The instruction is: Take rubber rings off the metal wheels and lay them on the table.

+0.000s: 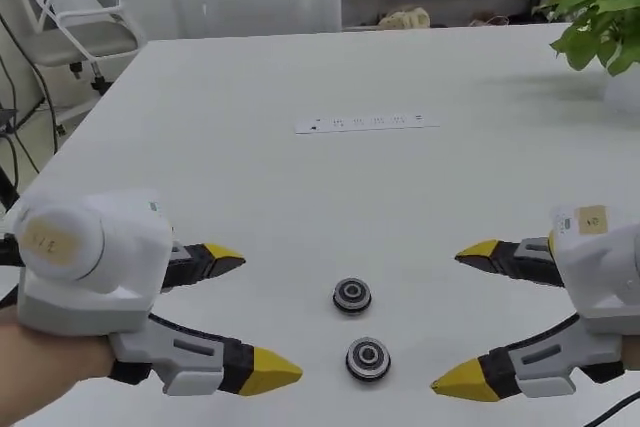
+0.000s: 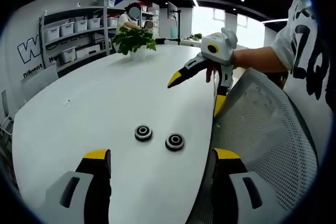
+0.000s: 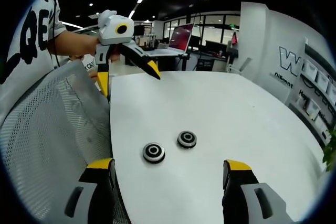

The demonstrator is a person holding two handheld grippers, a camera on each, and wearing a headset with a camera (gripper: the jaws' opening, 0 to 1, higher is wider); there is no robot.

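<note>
A white socket strip [image 1: 367,123] lies flat across the middle of the table [image 1: 300,197], and everything else sits on the person's side of it.

Below and left of the strip, the left gripper [image 1: 268,315] hovers with its yellow-tipped jaws spread wide, holding nothing. Almost straight below the strip, between the two grippers, lie the two metal wheels: the far wheel [image 1: 352,295] closer to the strip and the near wheel [image 1: 368,358] just beyond it toward the person, close together but apart. Below and right of the strip, the right gripper [image 1: 448,319] mirrors the left, jaws also wide and empty, tips aimed inward at the wheels.

Both wheels wear their black rubber rings [image 1: 337,296] around the rim, so I judge the task to be at its very start: both rings are left to pull off and lay down.

Each wheel lies flat on its face, its axle hole pointing straight up from the tabletop. Being round, neither wheel has a long axis across the table; the rings sit level, parallel to the surface.
</note>
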